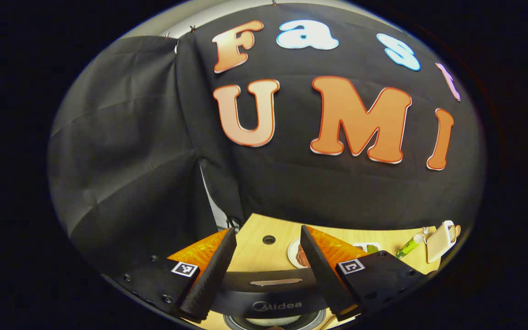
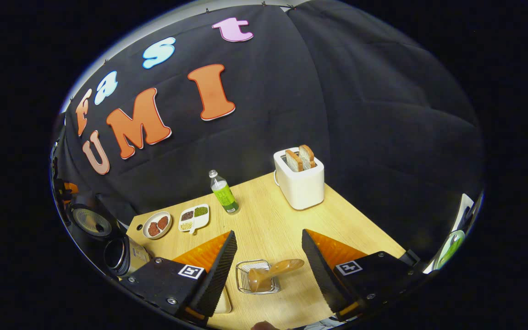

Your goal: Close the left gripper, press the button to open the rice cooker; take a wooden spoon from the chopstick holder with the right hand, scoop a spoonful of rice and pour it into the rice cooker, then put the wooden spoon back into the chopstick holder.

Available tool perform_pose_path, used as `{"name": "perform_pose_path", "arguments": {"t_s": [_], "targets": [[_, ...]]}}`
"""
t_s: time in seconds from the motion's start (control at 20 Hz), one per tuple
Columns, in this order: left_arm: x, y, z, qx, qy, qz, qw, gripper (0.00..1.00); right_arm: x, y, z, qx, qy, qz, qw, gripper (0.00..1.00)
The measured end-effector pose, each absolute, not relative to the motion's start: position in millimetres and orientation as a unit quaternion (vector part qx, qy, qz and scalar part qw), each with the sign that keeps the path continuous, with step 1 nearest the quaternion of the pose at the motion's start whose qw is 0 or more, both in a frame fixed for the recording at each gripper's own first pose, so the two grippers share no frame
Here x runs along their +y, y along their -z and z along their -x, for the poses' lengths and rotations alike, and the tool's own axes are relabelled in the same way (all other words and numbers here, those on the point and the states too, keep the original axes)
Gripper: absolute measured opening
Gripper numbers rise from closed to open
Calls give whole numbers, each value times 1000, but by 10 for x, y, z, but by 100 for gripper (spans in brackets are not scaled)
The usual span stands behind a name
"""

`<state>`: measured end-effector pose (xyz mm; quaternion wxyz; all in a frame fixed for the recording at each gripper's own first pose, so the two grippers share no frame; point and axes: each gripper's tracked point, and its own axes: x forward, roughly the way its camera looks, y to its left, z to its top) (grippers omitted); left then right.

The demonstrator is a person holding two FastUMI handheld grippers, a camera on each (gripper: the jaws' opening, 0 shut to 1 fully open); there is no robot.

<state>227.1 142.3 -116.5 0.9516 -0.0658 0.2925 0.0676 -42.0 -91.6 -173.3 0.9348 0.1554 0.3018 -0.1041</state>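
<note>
In the right gripper view, bare tabletop (image 2: 268, 229) runs up the middle of the frame, open between the bottle (image 2: 224, 192) at centre left and the toaster (image 2: 299, 179) at centre right. The chopstick holder (image 2: 255, 277) with the wooden spoon (image 2: 273, 270) stands low centre. Two small dishes (image 2: 174, 221) crowd the left edge, beside the open rice cooker (image 2: 108, 243).

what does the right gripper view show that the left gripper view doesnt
Right gripper view alone: the wooden spoon lying in the wire chopstick holder, between its open jaws, and the rice cooker's raised lid at the left edge.

Left gripper view alone: the rice cooker's dark front close beneath its open jaws, and a round hole in the table.

Both: the wooden table, green bottle, white toaster with bread, round plate and divided dish.
</note>
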Motion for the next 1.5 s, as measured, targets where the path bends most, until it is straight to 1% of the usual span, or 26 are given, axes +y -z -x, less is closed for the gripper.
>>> {"name": "perform_pose_path", "arguments": {"t_s": [0.05,0.1,0.15,0.2,0.35,0.4,0.45,0.5,0.55,0.6,0.65,0.7,0.8,0.95,1.15,1.2,1.25,1.3,1.35,1.4,1.5], "targets": [[1369,1256,-2250,314,-65,79,944,95,-922,1694,409,299,103,-155,936,89],[1327,1279,-2295,313,-62,82,944,95,-924,1667,418,298,103,-154,936,89],[1326,1310,-2249,322,-65,76,941,99,-933,1667,432,301,105,-152,936,89],[1292,1393,-2214,337,-63,74,937,94,-923,1660,443,302,104,-153,935,89],[1111,1580,-1968,394,-39,77,915,100,-886,1648,418,299,100,-150,937,89],[1076,1632,-1902,409,-28,80,909,100,-866,1674,419,301,97,-148,937,89],[1021,1702,-1807,433,-17,86,897,98,-828,1700,412,306,93,-146,936,89],[982,1802,-1637,469,-13,93,878,100,-805,1707,419,312,88,-143,935,89],[962,1863,-1465,506,-17,107,856,100,-767,1708,405,314,81,-139,936,89],[949,1898,-1444,511,-22,112,852,99,-748,1692,382,312,78,-133,937,89],[929,1970,-1351,531,-18,109,840,99,-730,1679,348,309,74,-128,939,89],[884,2064,-1326,535,-15,104,838,99,-712,1676,332,309,72,-125,940,89],[818,2153,-1198,561,-9,99,822,99,-650,1678,311,313,66,-122,939,89],[737,2377,-968,616,-4,95,782,100,-547,1633,269,309,50,-103,944,89],[594,2829,-787,658,-2,83,749,99,-444,1551,221,306,36,-71,949,89],[572,2849,-786,663,2,76,744,99,-403,1506,205,301,30,-65,951,89],[552,2894,-823,655,-2,74,752,99,-363,1464,188,296,26,-59,953,89],[529,2915,-810,661,-9,75,747,99,-334,1450,171,293,22,-52,954,89],[530,2917,-839,654,-4,69,753,99,-308,1447,156,292,20,-44,955,89],[527,2948,-824,657,4,63,751,100,-280,1443,138,290,18,-37,956,89],[534,2925,-813,658,4,68,750,98,-197,1446,115,290,8,-30,957,89]]}}
